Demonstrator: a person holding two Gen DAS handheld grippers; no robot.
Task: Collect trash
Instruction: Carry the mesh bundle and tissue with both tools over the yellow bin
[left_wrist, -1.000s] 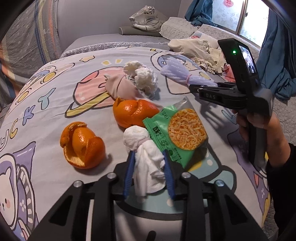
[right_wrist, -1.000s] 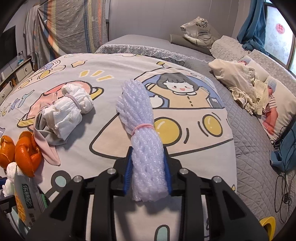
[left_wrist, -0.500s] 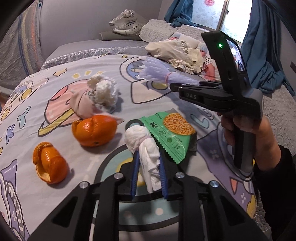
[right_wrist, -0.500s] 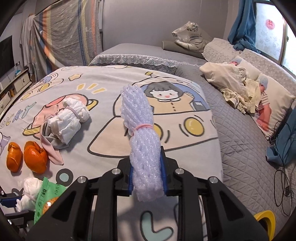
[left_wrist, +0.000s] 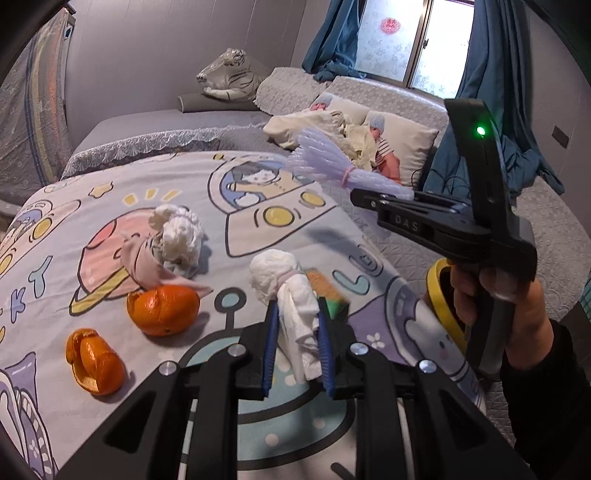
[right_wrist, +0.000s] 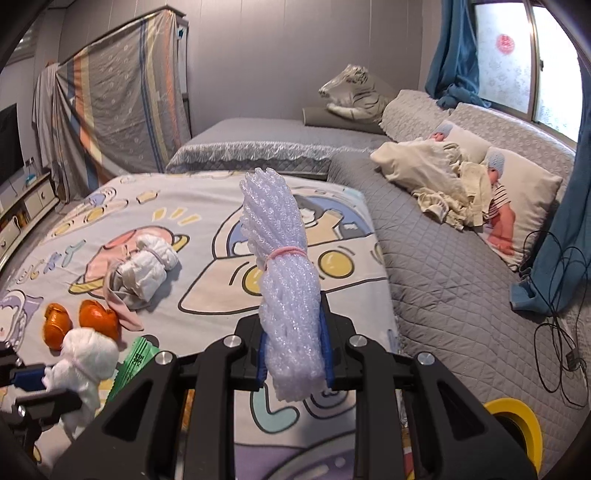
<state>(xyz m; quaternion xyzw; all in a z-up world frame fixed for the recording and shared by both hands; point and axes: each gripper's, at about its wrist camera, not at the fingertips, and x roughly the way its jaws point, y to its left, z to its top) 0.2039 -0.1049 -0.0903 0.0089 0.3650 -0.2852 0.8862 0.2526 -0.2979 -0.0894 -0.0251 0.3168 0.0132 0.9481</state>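
My left gripper (left_wrist: 295, 314) is shut on a white tissue wad (left_wrist: 275, 273) and holds it up above the cartoon bedspread (left_wrist: 110, 206). A green noodle wrapper (left_wrist: 334, 308) shows blurred just behind its right finger. My right gripper (right_wrist: 291, 332) is shut on a pale purple foam net (right_wrist: 273, 229) tied with a pink band, also raised off the bed. Seen from the left wrist, the right gripper (left_wrist: 369, 199) hovers at the right with the foam net (left_wrist: 325, 162) sticking out. Two orange peels (left_wrist: 162, 308) (left_wrist: 94, 363) lie on the bedspread.
A tissue bundle wrapped in pink cloth (left_wrist: 177, 240) lies beyond the peels. A yellow-rimmed bin (right_wrist: 517, 421) stands off the bed's right edge. Pillows and crumpled cloth (right_wrist: 443, 177) lie on the grey quilt, with cables (right_wrist: 561, 295) at the right. A person's hand (left_wrist: 491, 295) holds the right gripper.
Both grippers have risen off the bed with the tissue wad and the foam net still held. The views have swung right, and the yellow bin has come into sight.
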